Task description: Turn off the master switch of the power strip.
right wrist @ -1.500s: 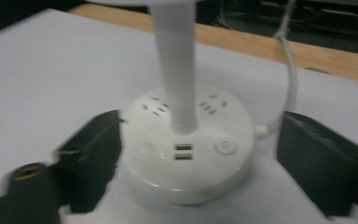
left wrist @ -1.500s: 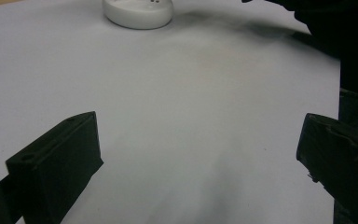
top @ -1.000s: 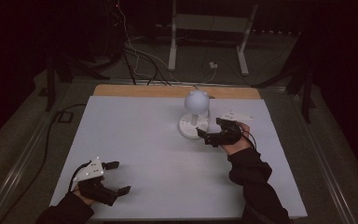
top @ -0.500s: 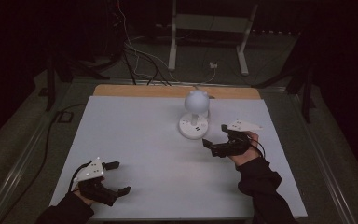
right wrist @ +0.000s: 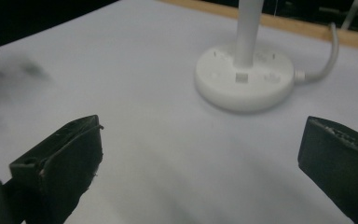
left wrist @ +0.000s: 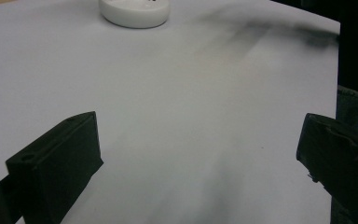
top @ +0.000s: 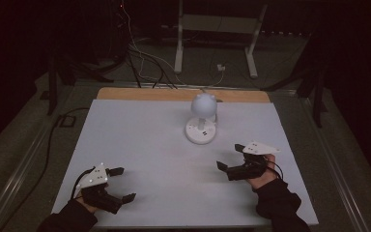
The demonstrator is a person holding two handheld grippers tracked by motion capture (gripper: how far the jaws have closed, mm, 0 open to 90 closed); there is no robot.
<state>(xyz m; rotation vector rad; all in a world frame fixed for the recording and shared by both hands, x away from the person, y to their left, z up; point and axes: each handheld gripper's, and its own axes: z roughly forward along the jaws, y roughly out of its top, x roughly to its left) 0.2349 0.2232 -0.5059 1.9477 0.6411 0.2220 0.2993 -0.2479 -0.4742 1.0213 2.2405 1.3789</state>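
Both grippers, left gripper [top: 117, 184] and right gripper [top: 230, 156], rest with jaws spread and empty near the table's [top: 140, 130] front edge, apparently parked clear of the white lamp [top: 202, 118].

The high view looks forward and down from above the person's side, taking in the whole white counter [top: 140, 140], its far wooden edge and the dark floor beyond. The left gripper view rides low over the counter's near left part, just above the surface, and faces toward the far right, catching the lamp base [left wrist: 134, 11] at its top edge. The right gripper view sits low too, nearer the lamp [right wrist: 244, 74], facing far. All three views share the lamp base and the surrounding white surface.
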